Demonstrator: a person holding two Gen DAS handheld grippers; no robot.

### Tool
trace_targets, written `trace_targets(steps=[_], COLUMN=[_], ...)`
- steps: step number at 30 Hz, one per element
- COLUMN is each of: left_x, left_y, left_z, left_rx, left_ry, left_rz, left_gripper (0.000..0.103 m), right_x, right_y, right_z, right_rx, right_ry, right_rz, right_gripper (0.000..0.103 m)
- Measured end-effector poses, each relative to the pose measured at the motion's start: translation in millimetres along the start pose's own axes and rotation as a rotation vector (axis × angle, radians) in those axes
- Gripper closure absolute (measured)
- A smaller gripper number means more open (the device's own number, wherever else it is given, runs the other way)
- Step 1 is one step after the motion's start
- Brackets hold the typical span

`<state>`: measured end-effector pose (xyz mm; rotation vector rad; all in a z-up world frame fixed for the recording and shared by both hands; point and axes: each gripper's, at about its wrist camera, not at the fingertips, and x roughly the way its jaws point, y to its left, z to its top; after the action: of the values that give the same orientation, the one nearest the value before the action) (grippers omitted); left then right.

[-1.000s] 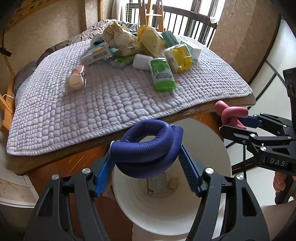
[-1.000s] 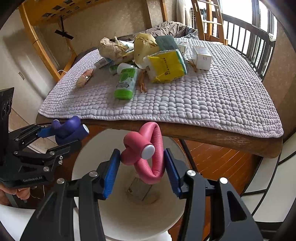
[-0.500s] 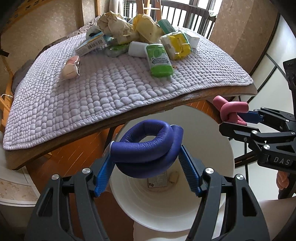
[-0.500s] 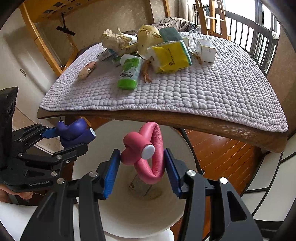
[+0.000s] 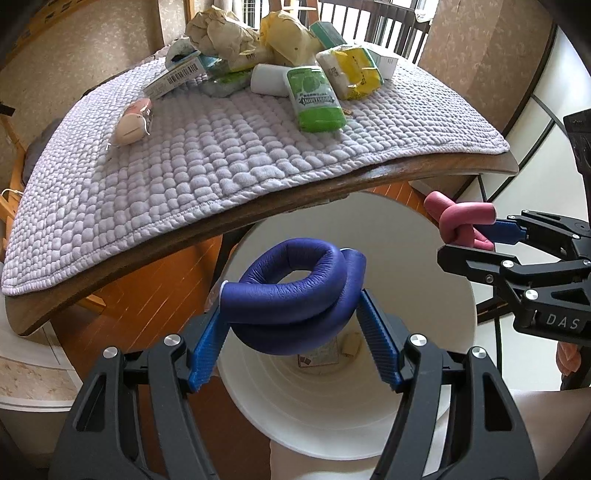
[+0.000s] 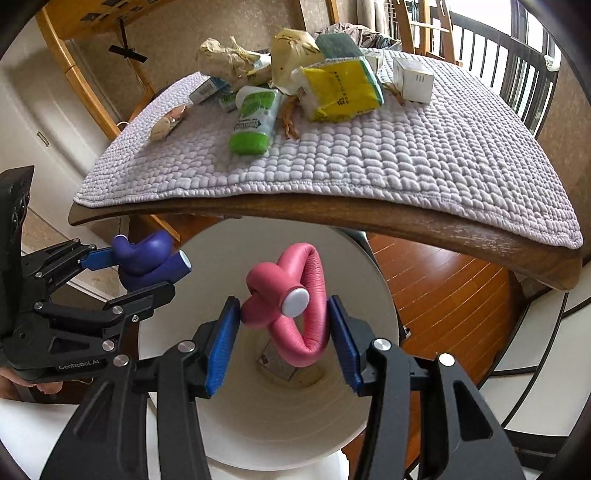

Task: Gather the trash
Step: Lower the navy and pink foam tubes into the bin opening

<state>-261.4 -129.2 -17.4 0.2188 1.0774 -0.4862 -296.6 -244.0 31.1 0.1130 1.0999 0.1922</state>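
1. Left gripper (image 5: 291, 328) clamped on a knotted blue foam tube (image 5: 295, 291), blue pads pressing both sides, poised over the open mouth of a white round plastic bin (image 5: 436, 266).
2. Right gripper (image 6: 284, 332) clamped on a knotted pink foam tube (image 6: 291, 302), above the same bin (image 6: 373, 280); in the left view seen at 3 o'clock, apart from the left gripper.
3. Inside the bin, at the bottom: a flat printed packet (image 5: 321, 356) and a small pale scrap (image 5: 351, 343).
4. Dark wooden surface (image 6: 406, 218) edge overhanging the bin's far rim at 12 o'clock, draped with a lilac quilted mat (image 6: 406, 147) reaching to that edge.
5. Near half of the mat bare; remaining trash clustered far back at 12 o'clock: green wipes pack (image 5: 314, 99), yellow tissue pack (image 5: 351, 74), crumpled brown paper (image 5: 221, 33), white box (image 6: 412, 79).
6. Open wooden floor (image 6: 443, 295) at 3 o'clock of the bin in the right view.
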Motion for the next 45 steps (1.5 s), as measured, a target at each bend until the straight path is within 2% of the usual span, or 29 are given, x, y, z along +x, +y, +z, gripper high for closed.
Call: trace_targets(steps=[12, 27, 45], left_x=[16.6, 42.8, 73.4], left_y=[-1.2, -1.8, -19.8], left_z=[-4.5, -10.4, -11.1], left_rx=[0.006, 0.037, 0.049], left_ry=[0.035, 0.078, 0.119], left_rz=[0.008, 0.054, 0.063], left_gripper=[0.033, 0.033, 0.033], right_x=[24.6, 55.8, 90.6], right_y=[4.3, 15.1, 14.0], right_z=[-0.6, -2.0, -20.2], right_rx=[-0.008, -0.041, -0.029], right_ry=[0.046, 0.09, 0.136], right_rz=[-0.03, -0.097, -0.097], right_gripper=[0.055, 0.055, 0.055])
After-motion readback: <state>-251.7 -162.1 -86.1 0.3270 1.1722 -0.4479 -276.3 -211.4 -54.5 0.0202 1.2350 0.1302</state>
